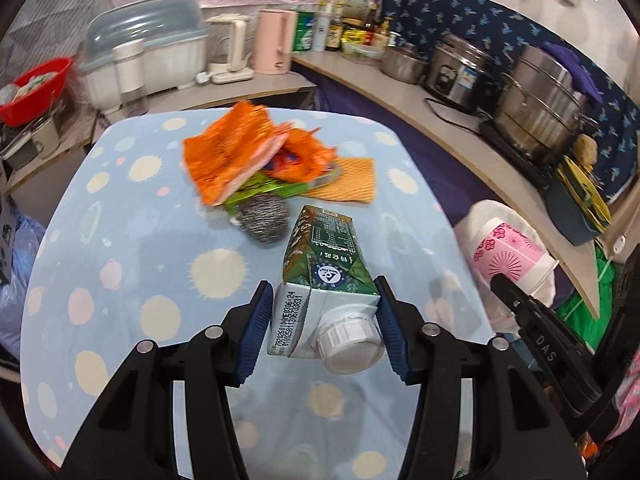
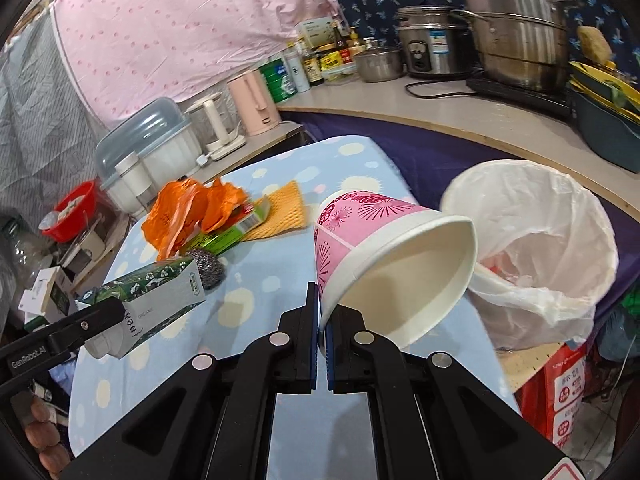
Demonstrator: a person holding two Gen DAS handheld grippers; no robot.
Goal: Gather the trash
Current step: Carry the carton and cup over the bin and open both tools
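Observation:
My left gripper (image 1: 324, 312) is shut on a green and white drink carton (image 1: 324, 272), cap end toward the camera, held over the blue dotted table (image 1: 132, 248). The carton also shows in the right wrist view (image 2: 156, 296). My right gripper (image 2: 322, 312) is shut on the rim of a pink paper cup (image 2: 380, 256), tilted on its side with its mouth toward the white-lined trash bin (image 2: 536, 248). The cup also shows in the left wrist view (image 1: 508, 252). An orange wrapper (image 1: 244, 152), a green box (image 1: 268, 192) and a steel scourer (image 1: 266, 216) lie on the table.
An orange cloth (image 1: 352, 180) lies behind the pile. A counter (image 1: 440, 100) with pots (image 1: 540, 116), a rice cooker (image 1: 456, 68) and bottles curves along the right. Kettles (image 1: 274, 40) and a covered dish rack (image 1: 148, 52) stand at the back. A red bag (image 2: 560, 396) sits below the bin.

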